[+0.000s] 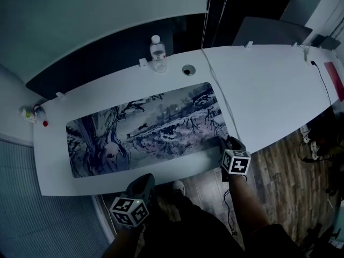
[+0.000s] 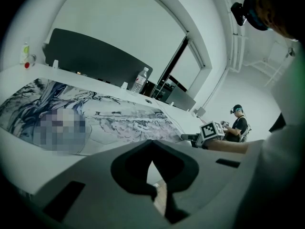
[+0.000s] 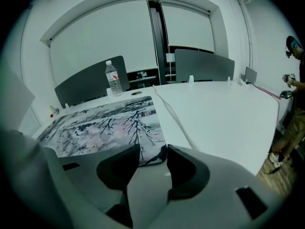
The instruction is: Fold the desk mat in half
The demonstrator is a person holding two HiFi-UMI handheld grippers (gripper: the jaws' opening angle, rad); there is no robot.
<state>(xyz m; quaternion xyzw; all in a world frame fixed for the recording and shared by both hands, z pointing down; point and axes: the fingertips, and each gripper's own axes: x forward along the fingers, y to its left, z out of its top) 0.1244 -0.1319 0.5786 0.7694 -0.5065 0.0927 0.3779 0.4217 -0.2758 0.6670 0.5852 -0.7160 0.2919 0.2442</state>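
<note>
Left gripper (image 1: 145, 179), nearest at 6 o'clock in the head view, hangs off the near edge of the bench (image 1: 269, 85). Its jaws are clenched on nothing, so it is judged parked until needed. Right gripper (image 1: 224, 142), at 4 o'clock, points at the near right corner of the desk mat (image 1: 145, 128) with jaws released; that corner is the likely pick-up point for the fold. The desk mat lies flat and unfolded, with a bottle (image 1: 157, 54) beyond it at 12 o'clock. In the right gripper view the corner sits at the jaw tips, ungripped.
</note>
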